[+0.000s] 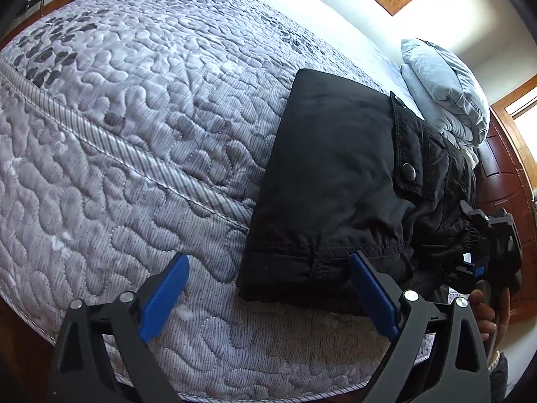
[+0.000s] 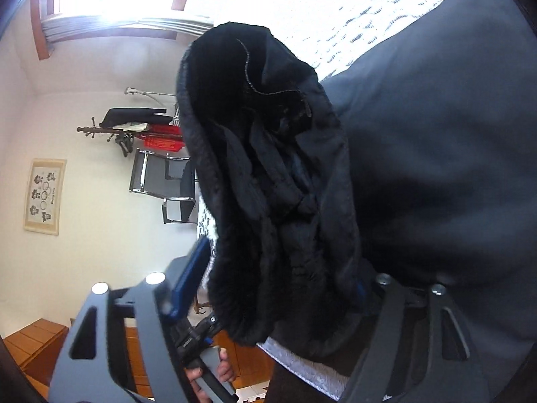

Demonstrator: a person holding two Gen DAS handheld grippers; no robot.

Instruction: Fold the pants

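The black pants (image 1: 335,174) lie folded into a compact stack near the edge of the mattress (image 1: 134,117), with a snap button showing on top. My left gripper (image 1: 268,288) is open and empty, its blue fingers (image 1: 164,295) just in front of the stack's near edge. My right gripper (image 1: 486,252) shows at the stack's right end. In the right wrist view the right gripper (image 2: 272,288) is open around the bunched waistband of the pants (image 2: 268,184), with fabric between its blue fingers (image 2: 189,278); one finger is mostly hidden by cloth.
A grey folded pillow or blanket (image 1: 443,94) lies behind the pants. A dark wooden door (image 1: 503,174) stands to the right. A chair (image 2: 164,184) and a coat rack (image 2: 127,131) stand by the far wall. The mattress edge drops off near the grippers.
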